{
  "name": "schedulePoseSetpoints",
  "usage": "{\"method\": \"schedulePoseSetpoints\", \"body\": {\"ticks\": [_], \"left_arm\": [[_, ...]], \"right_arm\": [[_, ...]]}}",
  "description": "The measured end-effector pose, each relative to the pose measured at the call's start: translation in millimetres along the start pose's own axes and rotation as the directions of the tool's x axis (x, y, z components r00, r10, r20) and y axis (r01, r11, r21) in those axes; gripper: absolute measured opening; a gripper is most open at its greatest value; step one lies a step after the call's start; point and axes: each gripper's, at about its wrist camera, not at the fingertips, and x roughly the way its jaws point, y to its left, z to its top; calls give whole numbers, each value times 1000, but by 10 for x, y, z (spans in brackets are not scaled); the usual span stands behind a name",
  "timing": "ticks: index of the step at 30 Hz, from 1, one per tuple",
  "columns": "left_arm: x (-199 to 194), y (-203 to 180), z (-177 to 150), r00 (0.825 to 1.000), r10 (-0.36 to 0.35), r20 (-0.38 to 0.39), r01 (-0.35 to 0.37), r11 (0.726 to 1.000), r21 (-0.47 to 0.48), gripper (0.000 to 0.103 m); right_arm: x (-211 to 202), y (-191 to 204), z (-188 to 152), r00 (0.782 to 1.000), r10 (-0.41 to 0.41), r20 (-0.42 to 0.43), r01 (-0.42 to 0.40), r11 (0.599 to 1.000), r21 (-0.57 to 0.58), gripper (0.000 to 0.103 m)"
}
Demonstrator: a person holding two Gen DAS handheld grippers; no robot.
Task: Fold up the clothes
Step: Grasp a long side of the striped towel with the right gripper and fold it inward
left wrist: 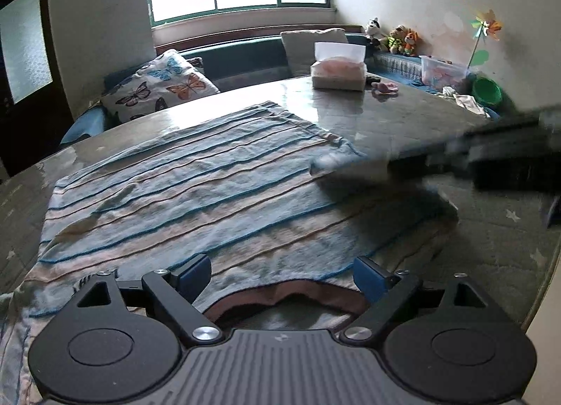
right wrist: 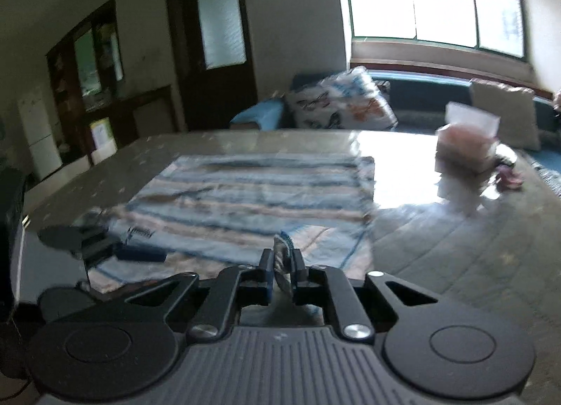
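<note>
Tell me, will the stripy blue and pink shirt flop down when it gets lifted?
Probably, yes. The striped blue and pink knit shirt lies limp and wrinkled on the glossy table. The right gripper pinches a bunched fold, so it likely drapes. It looks light.

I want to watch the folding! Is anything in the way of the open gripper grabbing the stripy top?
Nothing visible blocks it. The left gripper hangs open right over the striped top, near its collar. The right gripper already pinches a fold of it.
</note>
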Motion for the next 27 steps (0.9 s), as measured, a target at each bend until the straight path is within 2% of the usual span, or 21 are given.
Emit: {"method": "schedulePoseSetpoints", "body": {"ticks": [1,5,9,14,20,27], "left_arm": [[-6,17,-8,1000,4,-1,-4,1000,-4,90],[-19,66,-21,1000,11,-1,-11,1000,-17,90],[-5,66,-11,1000,6,-2,-6,1000,-30,92],[-7,40,-9,1000,-7,-3,7,1000,-25,93],[-43,107,18,1000,10,10,-10,999,-38,96],[-165,330,-18,997,71,14,-69,994,-79,101]], "right_arm": [[45,26,-29,1000,10,-18,-10,1000,-7,16],[65,78,-103,999,18,-45,-20,999,-27,16],[106,-63,-144,996,-32,-80,31,999,-13,21],[280,-279,-313,981,-85,-175,87,996,5,23],[309,-347,-149,987,-88,-133,86,996,-19,27],[738,-429,106,986,-104,-128,98,994,-49,27]]}}
